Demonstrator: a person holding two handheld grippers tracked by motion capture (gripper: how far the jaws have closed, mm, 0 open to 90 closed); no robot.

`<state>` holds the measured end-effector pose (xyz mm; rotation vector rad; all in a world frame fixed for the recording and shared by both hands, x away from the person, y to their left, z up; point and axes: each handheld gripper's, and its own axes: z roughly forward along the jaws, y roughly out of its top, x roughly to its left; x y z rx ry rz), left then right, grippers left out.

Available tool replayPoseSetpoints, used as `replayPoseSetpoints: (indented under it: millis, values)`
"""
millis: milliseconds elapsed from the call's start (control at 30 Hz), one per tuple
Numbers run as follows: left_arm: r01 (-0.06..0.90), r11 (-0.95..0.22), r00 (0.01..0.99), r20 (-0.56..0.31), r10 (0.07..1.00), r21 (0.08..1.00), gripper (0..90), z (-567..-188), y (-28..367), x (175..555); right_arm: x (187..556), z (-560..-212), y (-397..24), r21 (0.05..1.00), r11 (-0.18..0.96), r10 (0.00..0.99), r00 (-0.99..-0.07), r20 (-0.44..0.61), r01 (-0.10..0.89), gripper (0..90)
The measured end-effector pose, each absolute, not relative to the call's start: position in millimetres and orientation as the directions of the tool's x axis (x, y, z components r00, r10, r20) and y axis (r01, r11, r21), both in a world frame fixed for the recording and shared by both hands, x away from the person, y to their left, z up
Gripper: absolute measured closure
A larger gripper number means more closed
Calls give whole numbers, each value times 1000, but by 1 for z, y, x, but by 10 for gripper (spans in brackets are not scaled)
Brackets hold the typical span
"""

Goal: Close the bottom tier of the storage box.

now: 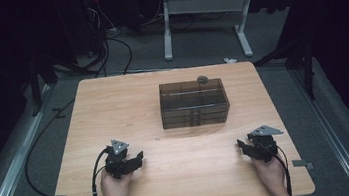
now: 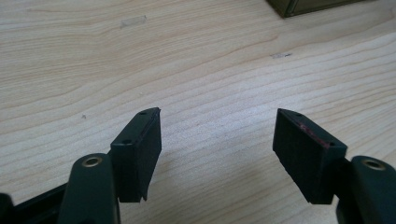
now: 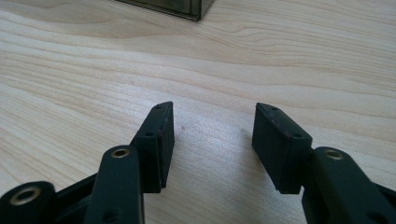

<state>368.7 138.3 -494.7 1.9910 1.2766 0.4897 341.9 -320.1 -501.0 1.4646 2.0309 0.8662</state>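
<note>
Currently parked low on the wooden table [image 1: 113,105], one at each near corner: left gripper [image 1: 130,164] and right gripper [image 1: 249,150], well apart. Both sets of jaws spread, gripping nothing, bare wood between the pads [image 2: 140,154]. Smoky translucent storage box [image 1: 193,103] sitting mid-table, farther back, untouched. Small dark round object [image 1: 202,79] at its far rim, too small to identify.

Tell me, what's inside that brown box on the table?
The see-through box shows dividers making compartments, and they look empty from the high view. A small round grey thing sits at its back rim. The tinted walls make the compartment floors hard to see.
</note>
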Motion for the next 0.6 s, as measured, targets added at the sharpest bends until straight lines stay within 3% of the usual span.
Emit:
replayPoseSetpoints:
  millis: [200,600]
  values:
    - [606,-276,433,-18,901,746,331,-507,134,366,342,-501,-320,732,227,950,-313,-20,642,452]
    - [610,-273,425,-16,905,744,305,-507,133,366,342,-501,-320,730,231,947,-321,-18,643,435]
